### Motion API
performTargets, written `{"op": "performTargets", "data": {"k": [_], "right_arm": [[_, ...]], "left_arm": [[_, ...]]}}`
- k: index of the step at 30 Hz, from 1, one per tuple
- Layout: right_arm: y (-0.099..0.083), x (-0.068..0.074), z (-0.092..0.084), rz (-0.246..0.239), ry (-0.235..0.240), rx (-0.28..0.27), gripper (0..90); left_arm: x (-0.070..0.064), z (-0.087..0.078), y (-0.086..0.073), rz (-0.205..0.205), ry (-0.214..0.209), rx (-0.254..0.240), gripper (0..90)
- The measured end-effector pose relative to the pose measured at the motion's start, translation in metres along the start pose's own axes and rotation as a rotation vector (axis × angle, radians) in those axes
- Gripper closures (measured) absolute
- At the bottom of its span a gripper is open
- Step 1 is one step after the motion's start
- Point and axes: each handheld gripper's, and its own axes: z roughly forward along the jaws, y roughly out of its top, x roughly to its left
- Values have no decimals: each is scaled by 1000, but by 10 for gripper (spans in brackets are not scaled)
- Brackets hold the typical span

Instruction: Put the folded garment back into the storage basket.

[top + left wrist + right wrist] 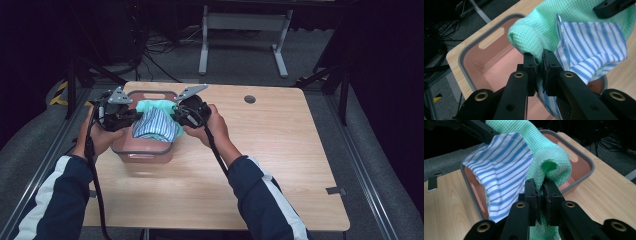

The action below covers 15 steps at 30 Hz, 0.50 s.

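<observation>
A mint-green waffle cloth and a blue-and-white striped cloth hang bunched together over a pink bin with a grey rim. My left gripper holds the bundle from the left and my right gripper from the right. In the left gripper view my left gripper is shut on a fold where the green cloth meets the striped cloth, above the bin. In the right gripper view my right gripper is shut on the green cloth beside the striped cloth, over the bin.
The bin stands at the far left of a wooden table that has a round cable hole. A small clip sits on the table's right edge. A white desk frame and cables lie on the floor beyond.
</observation>
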Motion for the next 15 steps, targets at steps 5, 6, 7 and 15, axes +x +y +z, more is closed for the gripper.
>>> {"op": "performTargets", "data": {"k": [5, 6, 7, 15], "right_arm": [[5, 6, 20, -5, 9, 16, 827], [5, 7, 24, -4, 10, 20, 827], [5, 7, 24, -4, 10, 20, 827], [6, 13, 55, -8, 36, 55, 825]], "left_arm": [[10, 2, -11, -6, 14, 15, 827], [11, 3, -14, -11, 15, 23, 827], [11, 3, -14, -11, 15, 23, 827], [25, 17, -32, -54, 33, 57, 827]]}}
